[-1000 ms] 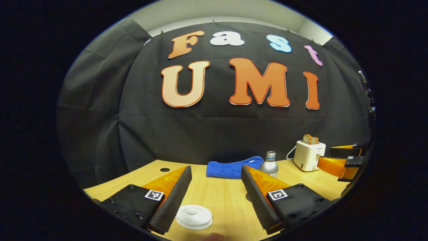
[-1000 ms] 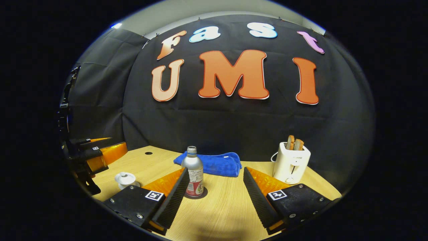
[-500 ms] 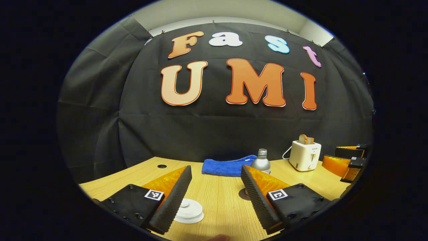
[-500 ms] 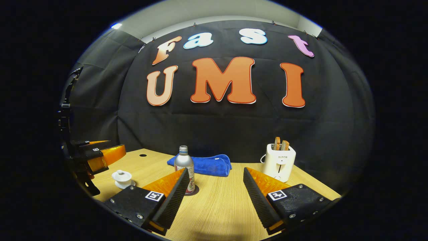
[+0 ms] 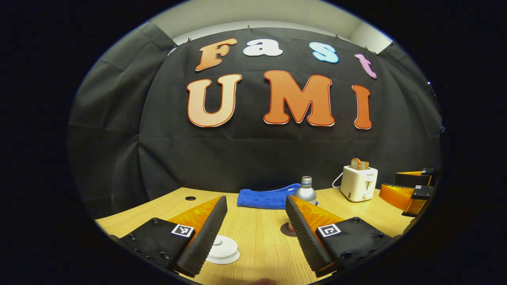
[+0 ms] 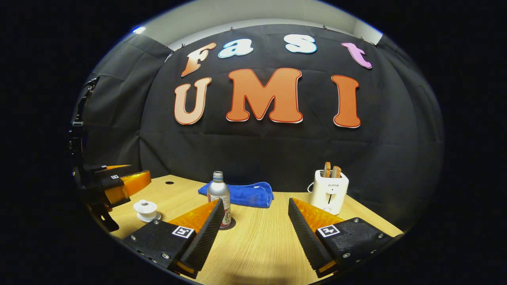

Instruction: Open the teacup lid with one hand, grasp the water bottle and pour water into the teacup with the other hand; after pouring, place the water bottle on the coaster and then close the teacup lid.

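Left gripper view: my left gripper (image 5: 256,221) is released, jaws wide, holding nothing. The lidded teacup (image 5: 222,249) sits on the table (image 5: 257,245) just beside its left finger; the water bottle (image 5: 304,194) stands on the dark coaster (image 5: 286,229) behind its right finger. Right gripper view: my right gripper (image 6: 256,225) is likewise released and empty. Bottle upright on the coaster, teacup off left with lid (image 6: 145,206) on, near the other gripper. Judgement: either the task is finished or it has not begun; I cannot tell which.
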A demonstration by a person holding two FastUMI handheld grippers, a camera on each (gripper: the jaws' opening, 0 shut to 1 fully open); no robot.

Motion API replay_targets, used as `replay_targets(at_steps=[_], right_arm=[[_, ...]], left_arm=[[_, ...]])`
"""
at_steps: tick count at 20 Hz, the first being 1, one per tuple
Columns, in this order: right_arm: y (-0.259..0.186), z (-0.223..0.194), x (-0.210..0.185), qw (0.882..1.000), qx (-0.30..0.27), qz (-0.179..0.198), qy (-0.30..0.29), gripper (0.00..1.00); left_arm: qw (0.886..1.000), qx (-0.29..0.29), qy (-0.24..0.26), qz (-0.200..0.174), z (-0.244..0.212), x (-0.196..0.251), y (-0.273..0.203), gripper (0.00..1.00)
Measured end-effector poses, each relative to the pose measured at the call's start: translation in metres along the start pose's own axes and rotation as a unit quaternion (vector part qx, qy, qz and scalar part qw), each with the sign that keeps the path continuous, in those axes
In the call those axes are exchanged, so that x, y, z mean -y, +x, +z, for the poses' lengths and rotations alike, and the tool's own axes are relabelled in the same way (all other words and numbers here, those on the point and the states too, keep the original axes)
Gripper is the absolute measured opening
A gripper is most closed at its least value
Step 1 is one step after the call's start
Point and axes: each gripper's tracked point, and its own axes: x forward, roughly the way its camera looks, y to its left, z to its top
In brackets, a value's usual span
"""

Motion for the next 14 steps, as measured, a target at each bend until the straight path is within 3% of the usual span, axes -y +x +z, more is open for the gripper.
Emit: replay_targets(at_steps=[14], right_arm=[[0.0009, 0.0014, -0.0043, 1.0, -0.001, 0.004, -0.002, 0.97]], left_arm=[[1.0, 0.007, -0.001, -0.002, 0.0036, 0.0014, 0.002, 1.0]])
